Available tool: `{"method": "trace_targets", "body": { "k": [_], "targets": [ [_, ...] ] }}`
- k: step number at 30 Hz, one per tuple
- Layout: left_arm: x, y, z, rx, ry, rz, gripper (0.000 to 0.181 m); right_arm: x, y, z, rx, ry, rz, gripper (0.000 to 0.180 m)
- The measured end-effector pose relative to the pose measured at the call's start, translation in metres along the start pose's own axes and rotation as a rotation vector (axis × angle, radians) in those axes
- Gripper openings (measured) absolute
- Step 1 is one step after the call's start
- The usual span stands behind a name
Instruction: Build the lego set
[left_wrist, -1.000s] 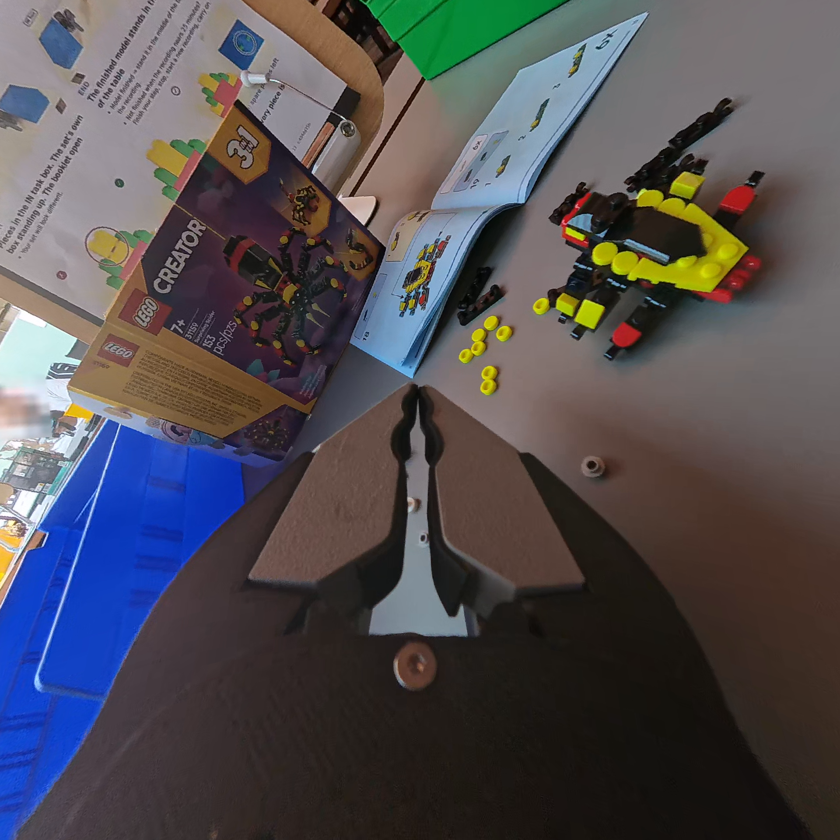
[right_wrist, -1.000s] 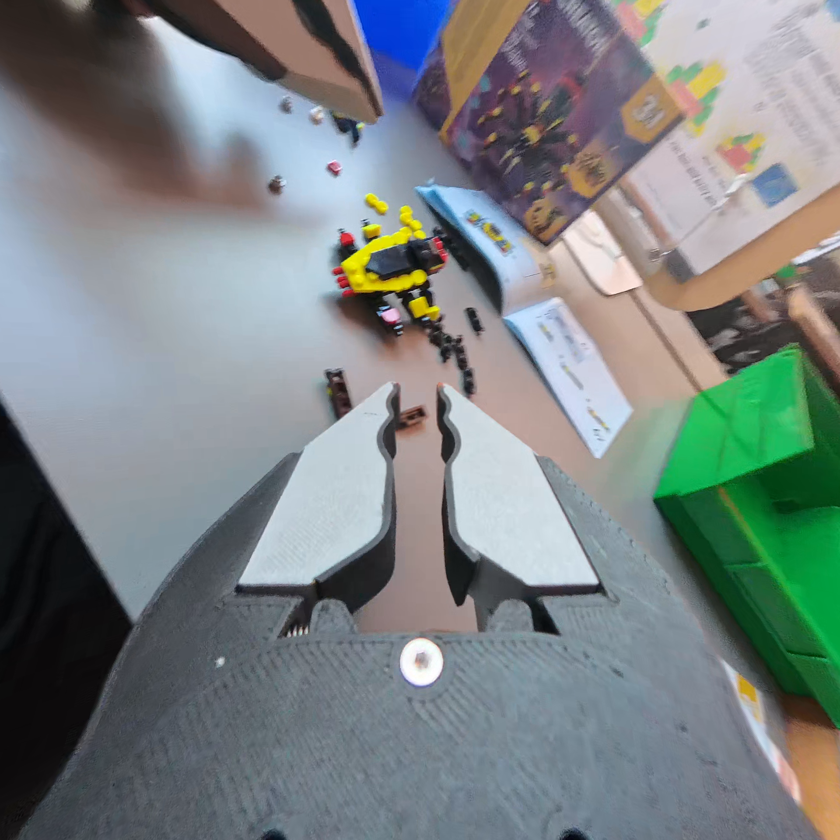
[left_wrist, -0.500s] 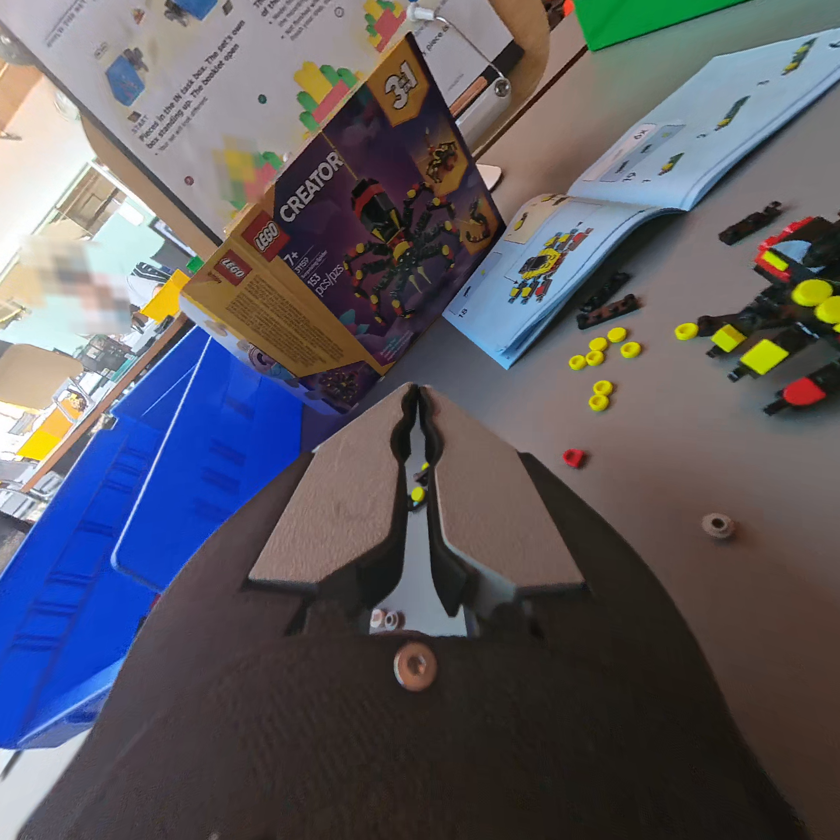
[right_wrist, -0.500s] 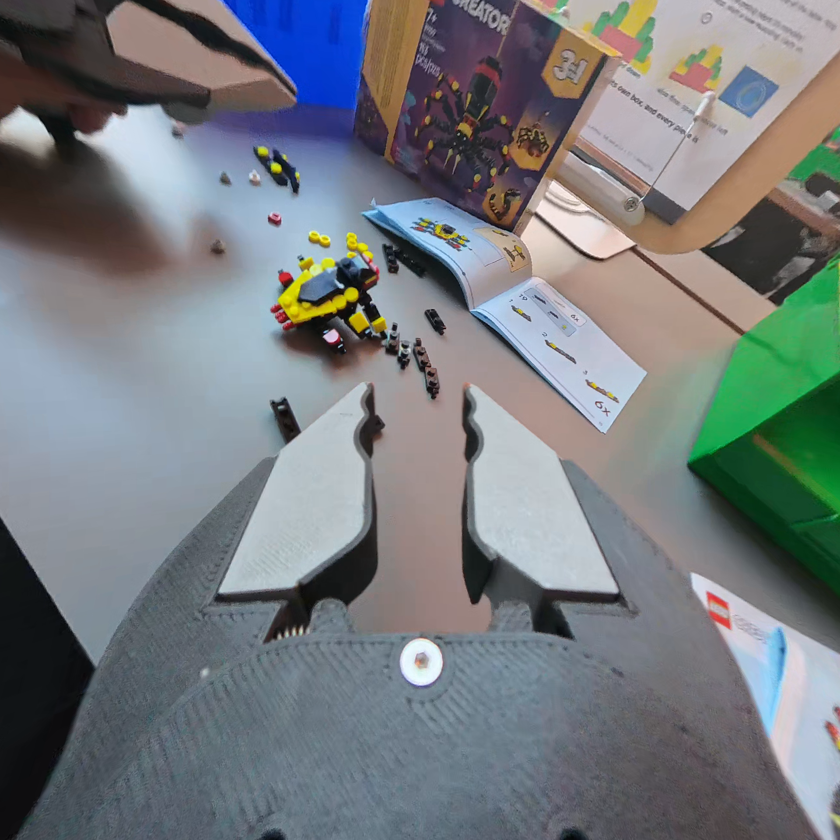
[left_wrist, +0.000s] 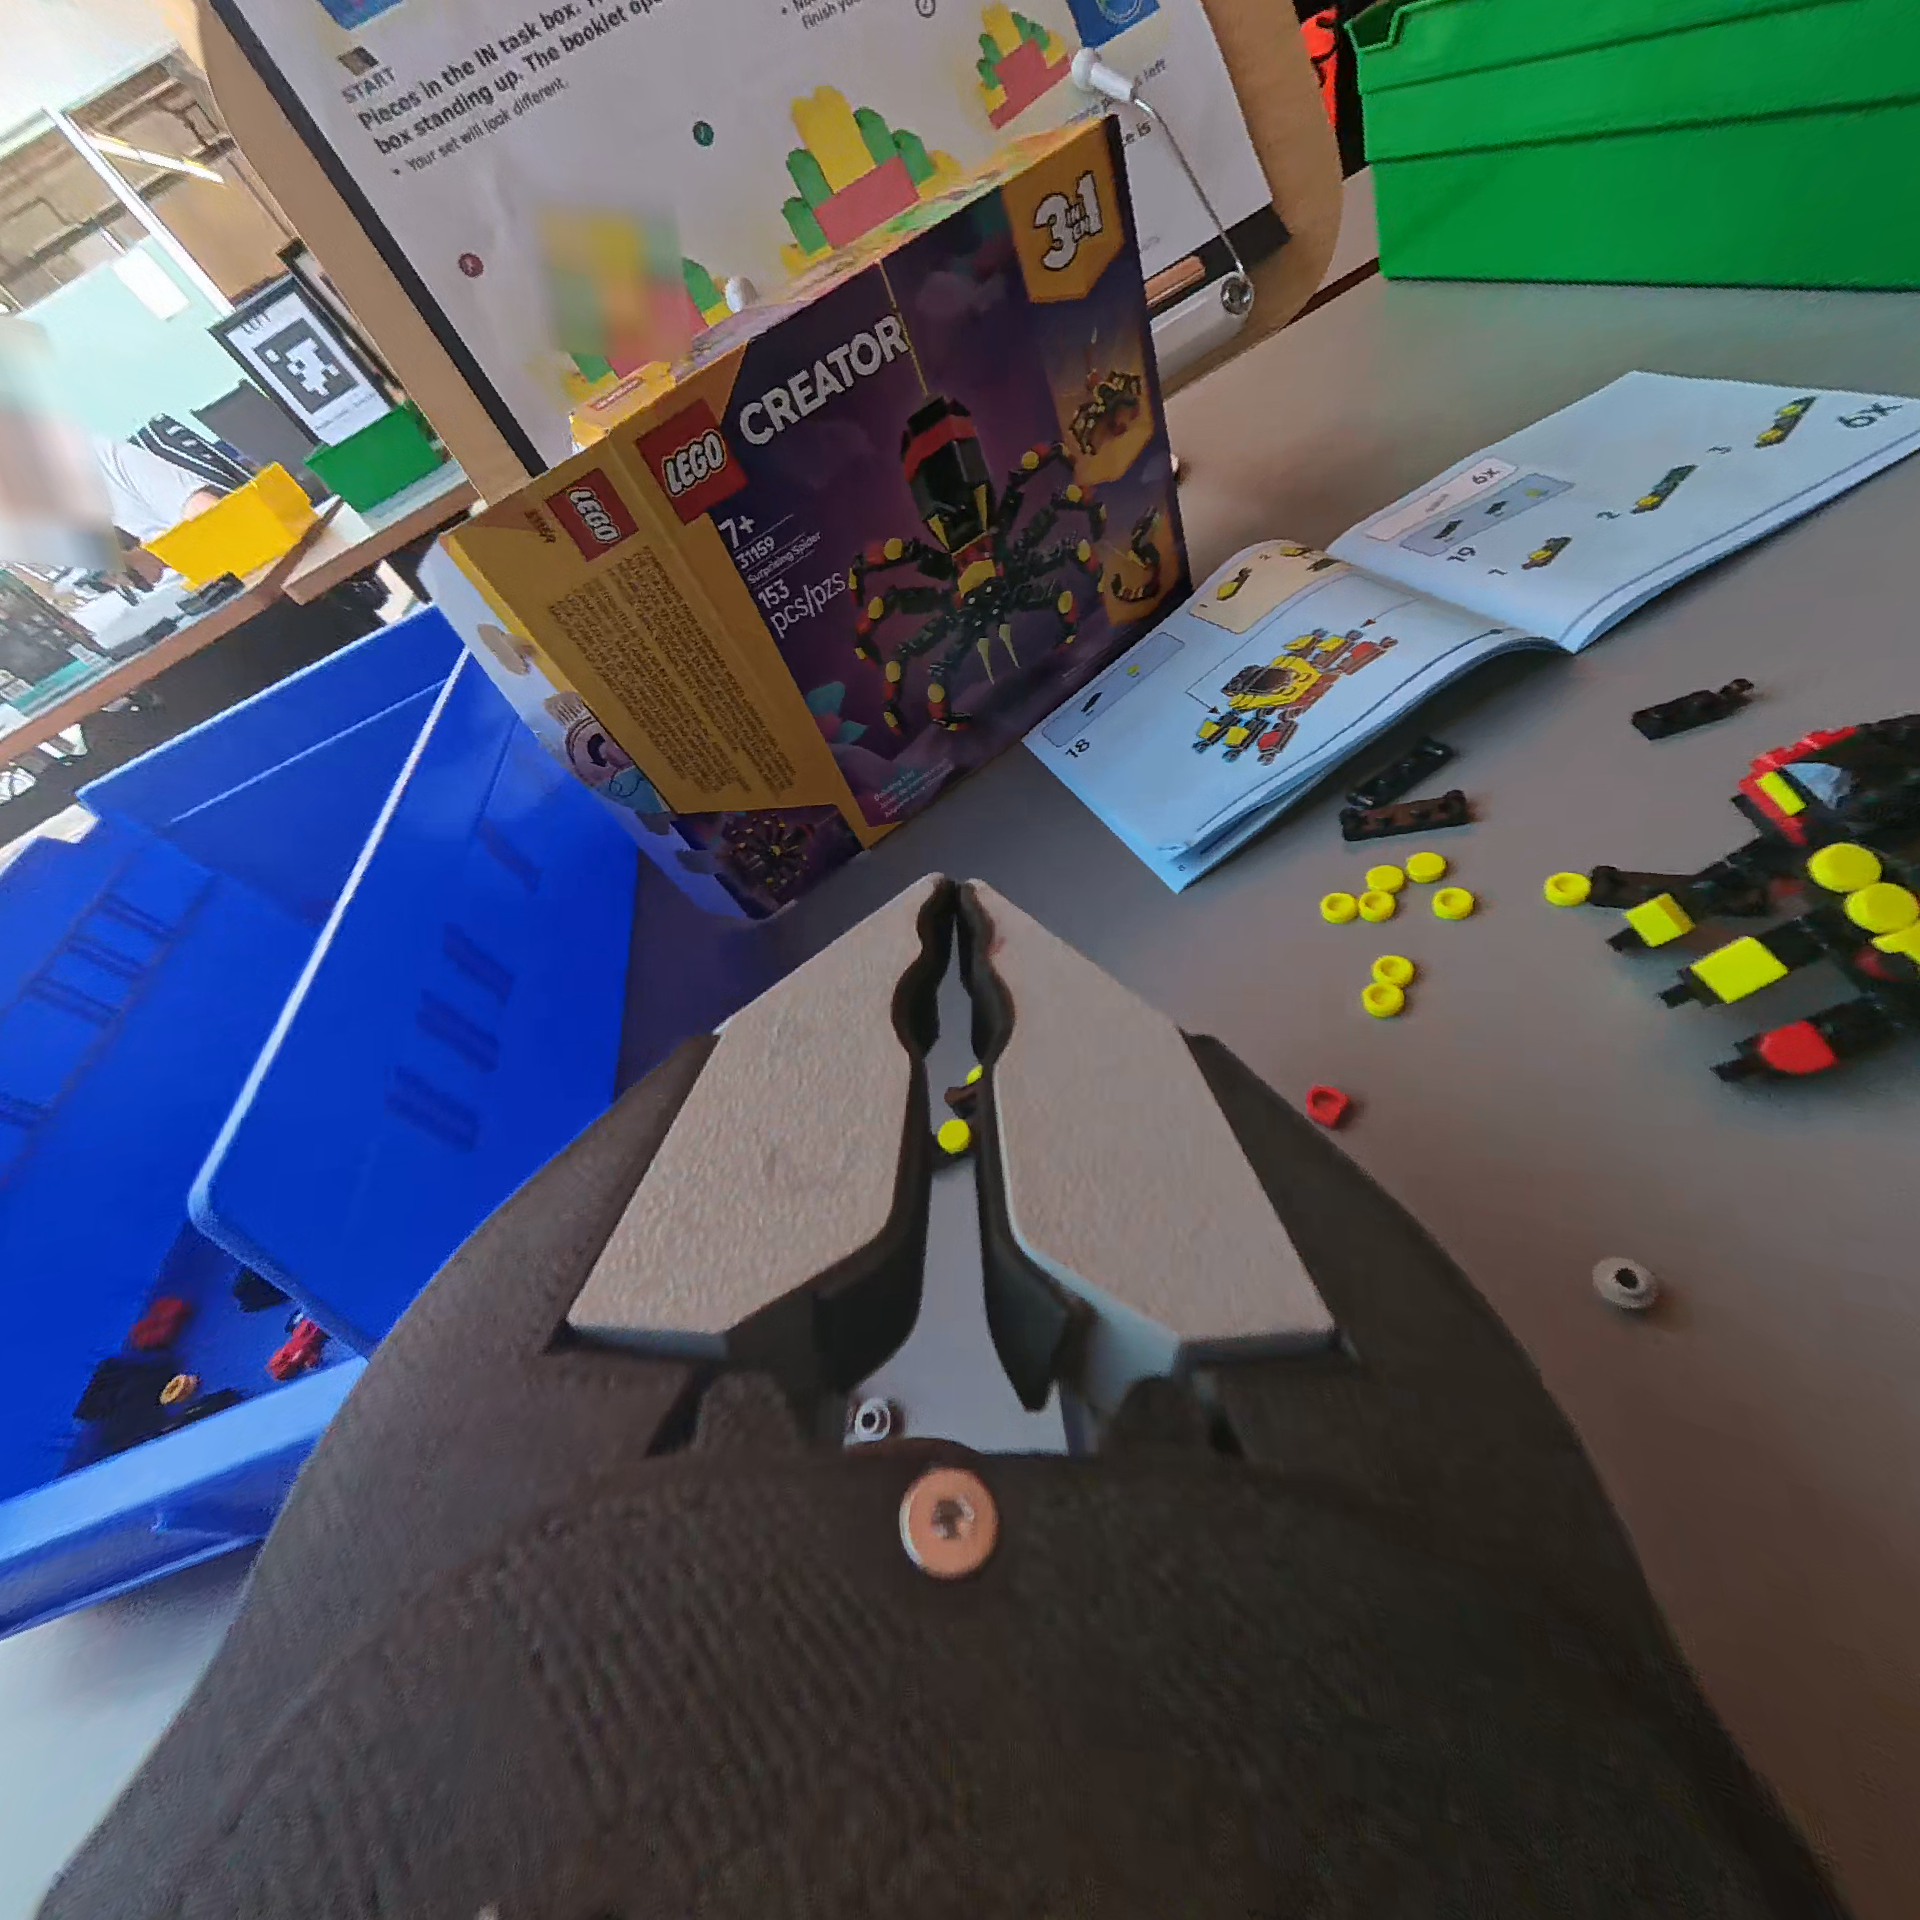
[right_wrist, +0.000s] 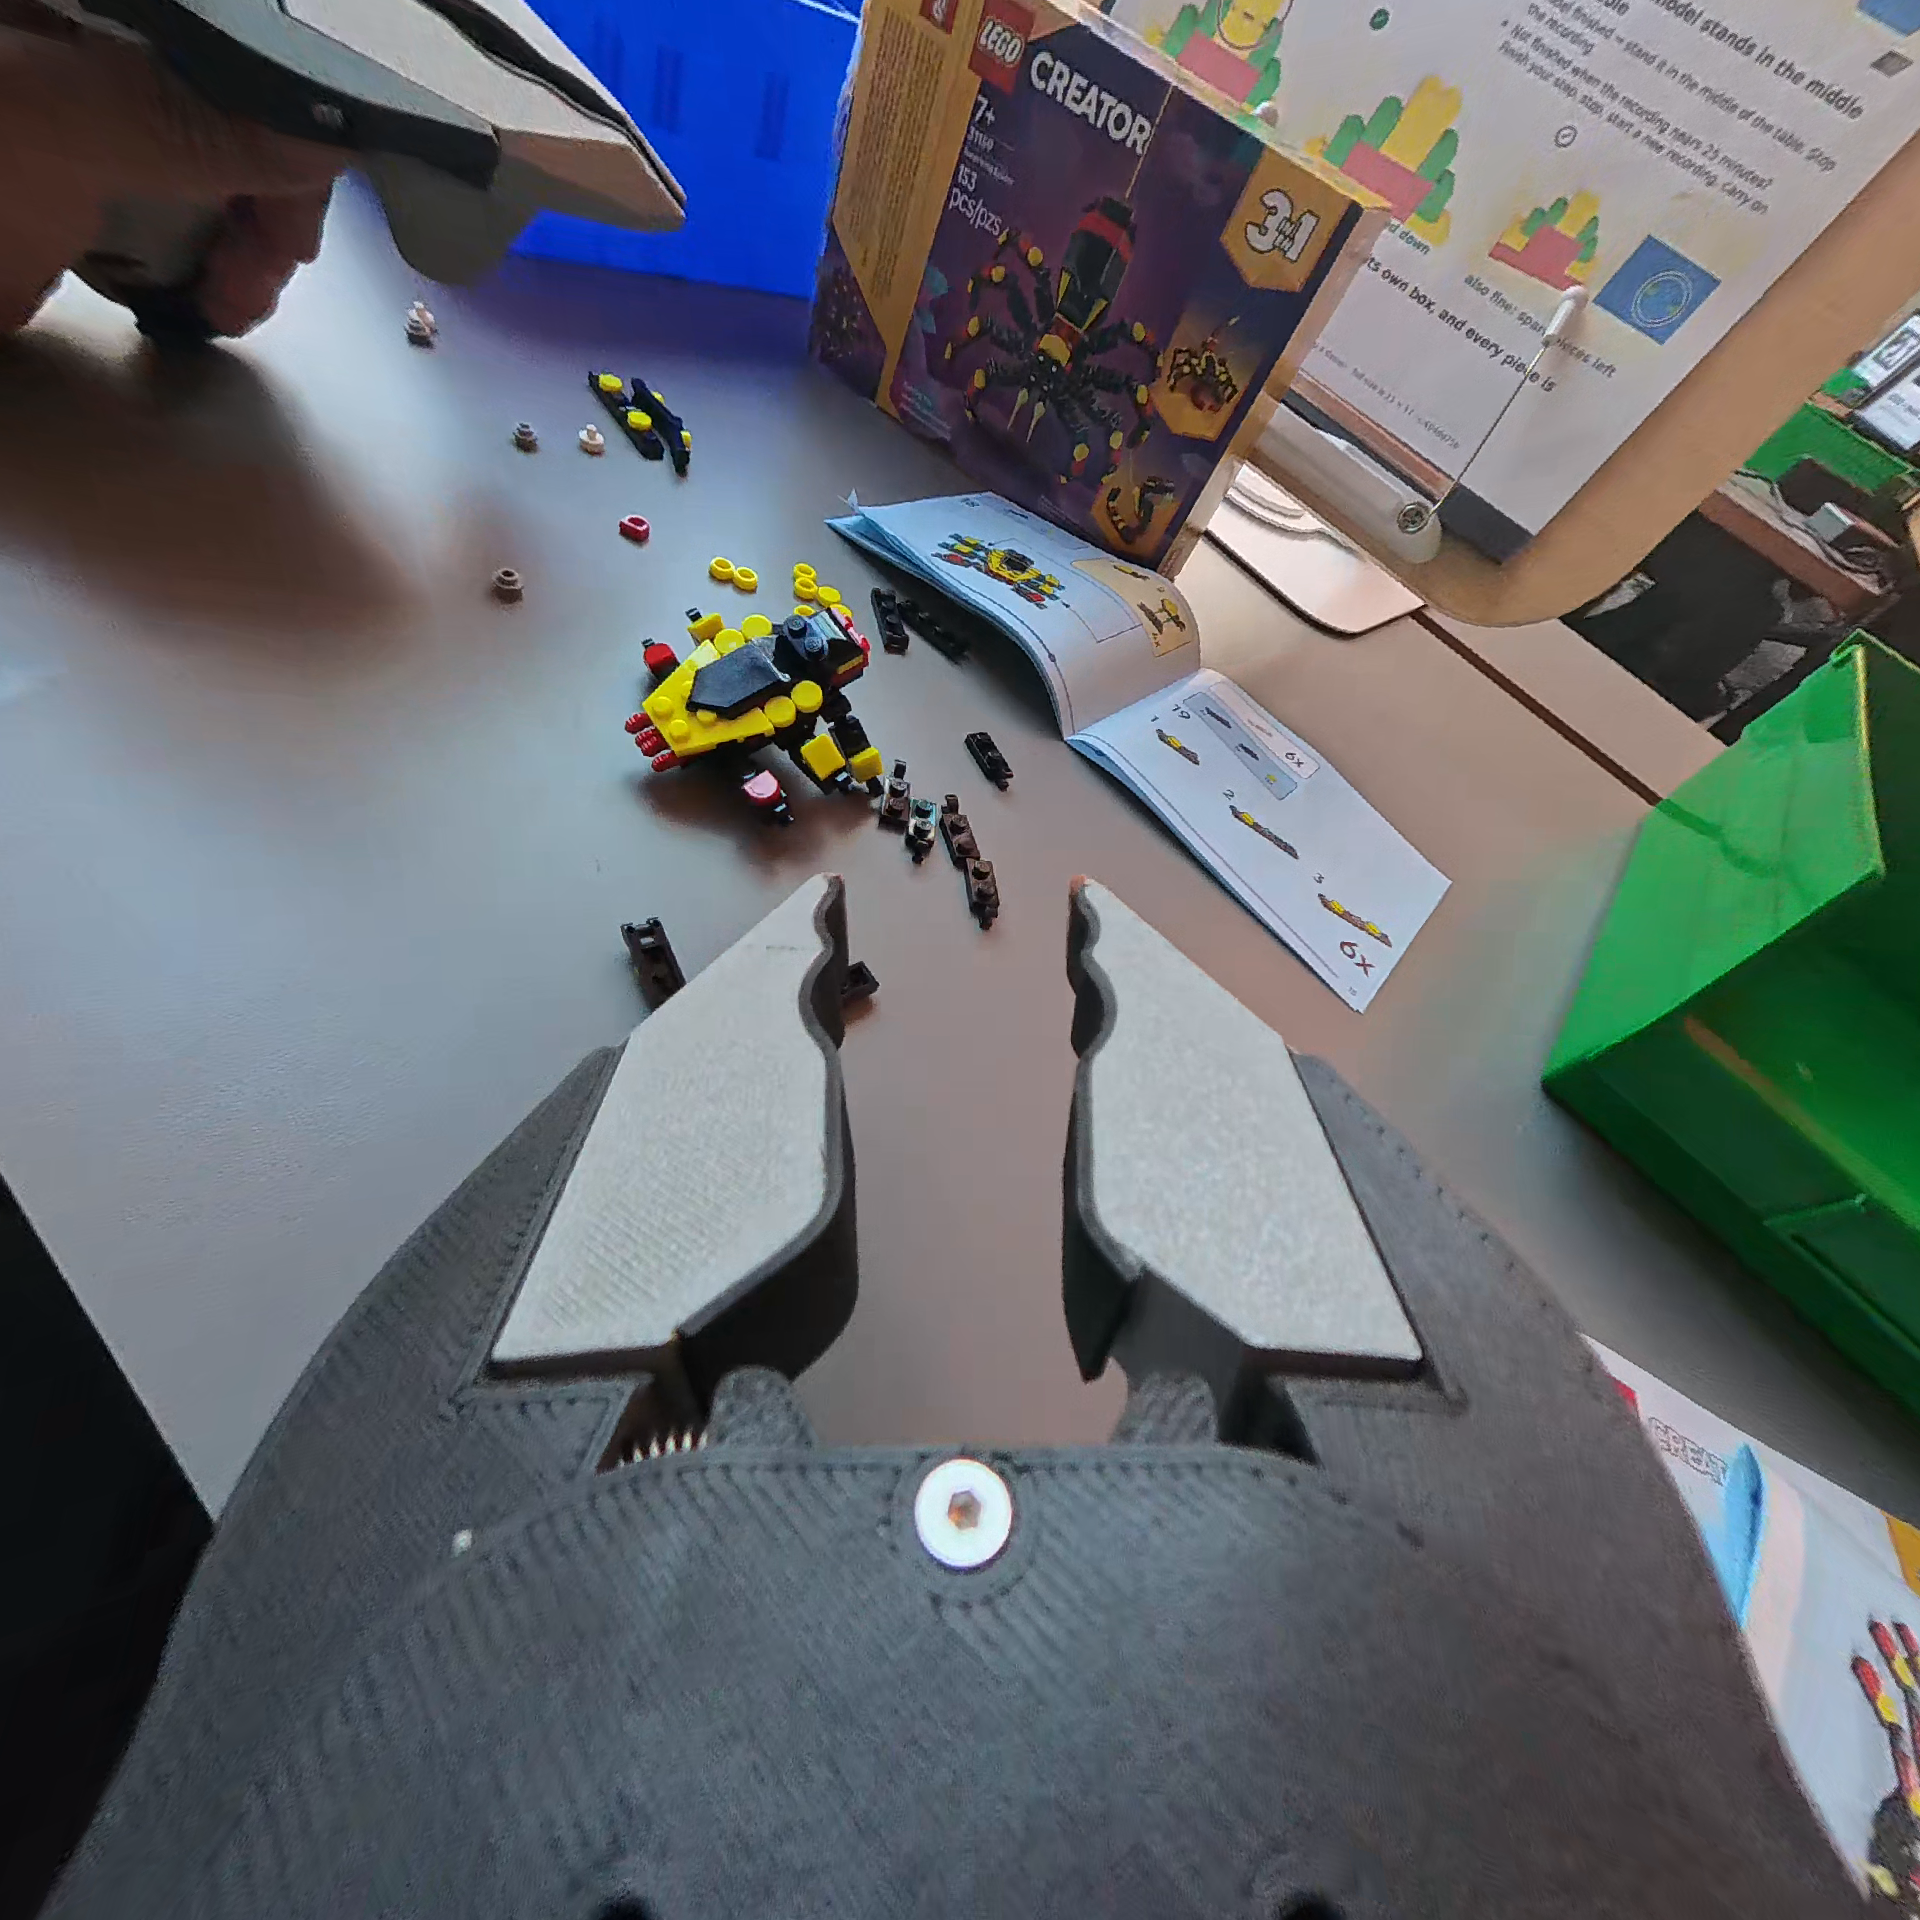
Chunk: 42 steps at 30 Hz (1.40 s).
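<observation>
Left gripper (left_wrist: 957, 896): jaws clenched, tips touching, nothing gripped between them; it hangs above the grey table (left_wrist: 1455, 1455), nose tilted toward 12 o'clock at the set box (left_wrist: 831, 582), which stands upright. Through the slit behind its tips a black strip with yellow studs (left_wrist: 954, 1127) shows on the table below. In the right wrist view this same gripper sits at 10 o'clock, raised off the table, a hand (right_wrist: 156, 208) wrapped around it. Right gripper (right_wrist: 956, 894): jaws released, wide gap, empty, held low and angled down over the table, pointing toward 12 o'clock. Partly built model (right_wrist: 753, 696), yellow and black with red ends, lies on the table at 11 o'clock of the right gripper, well apart from both tongs. Row of small black link pieces (right_wrist: 951, 842) just ahead of the right tips; one black piece (right_wrist: 651, 958) at 9 o'clock of the left finger. Loose yellow round studs (left_wrist: 1387, 904) between model and open instruction booklet (left_wrist: 1455, 623). Blue bin (left_wrist: 260, 987) at 9 o'clock in left view, green bin (right_wrist: 1766, 987) at 3 o'clock in right view.
</observation>
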<state>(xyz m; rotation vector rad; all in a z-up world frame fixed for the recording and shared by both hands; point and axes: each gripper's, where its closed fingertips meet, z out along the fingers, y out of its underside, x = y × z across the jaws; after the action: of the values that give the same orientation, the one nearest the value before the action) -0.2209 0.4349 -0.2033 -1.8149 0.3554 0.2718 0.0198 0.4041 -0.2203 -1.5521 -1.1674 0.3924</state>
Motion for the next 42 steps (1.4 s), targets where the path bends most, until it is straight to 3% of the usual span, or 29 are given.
{"method": "trace_targets", "body": {
  "k": [4, 7, 10, 13, 18, 22, 24, 28, 33, 38, 42],
  "targets": [
    [0.007, -0.003, -0.004, 0.025, 0.030, 0.019, 0.000, -0.003, 0.000, 0.000, 0.002, -0.016, -0.012, 0.045],
    [0.046, -0.012, -0.018, 0.086, 0.240, 0.072, 0.008, -0.016, -0.005, -0.004, 0.039, -0.066, -0.078, 0.046],
    [0.076, -0.015, -0.033, 0.141, 0.339, 0.200, 0.006, -0.029, -0.006, -0.005, 0.049, -0.119, -0.139, 0.039],
    [0.103, -0.012, -0.043, 0.155, 0.411, 0.328, 0.007, -0.042, 0.003, -0.001, -0.010, -0.212, -0.159, 0.030],
    [0.132, -0.007, -0.051, 0.173, 0.478, 0.470, 0.011, -0.058, 0.026, 0.009, -0.175, -0.308, -0.218, 0.033],
    [0.169, -0.002, -0.062, 0.200, 0.544, 0.633, 0.009, -0.059, 0.031, 0.012, -0.209, -0.292, -0.254, 0.015],
    [0.185, 0.009, -0.062, 0.190, 0.535, 0.781, 0.001, -0.059, 0.031, 0.013, -0.206, -0.272, -0.282, 0.005],
    [0.203, 0.009, -0.065, 0.282, 0.421, 0.987, 0.000, -0.059, 0.030, 0.013, -0.213, -0.259, -0.261, 0.005],
    [0.213, 0.006, -0.070, 0.306, 0.417, 1.015, 0.000, -0.080, 0.011, 0.004, -0.145, -0.439, -0.067, 0.004],
    [0.209, -0.004, -0.071, 0.347, 0.363, 1.000, 0.025, -0.088, 0.016, 0.002, -0.202, -0.529, -0.006, 0.004],
    [0.213, -0.003, -0.073, 0.374, 0.352, 1.045, 0.016, -0.093, 0.019, 0.001, -0.232, -0.569, 0.010, 0.004]
  ]
}}
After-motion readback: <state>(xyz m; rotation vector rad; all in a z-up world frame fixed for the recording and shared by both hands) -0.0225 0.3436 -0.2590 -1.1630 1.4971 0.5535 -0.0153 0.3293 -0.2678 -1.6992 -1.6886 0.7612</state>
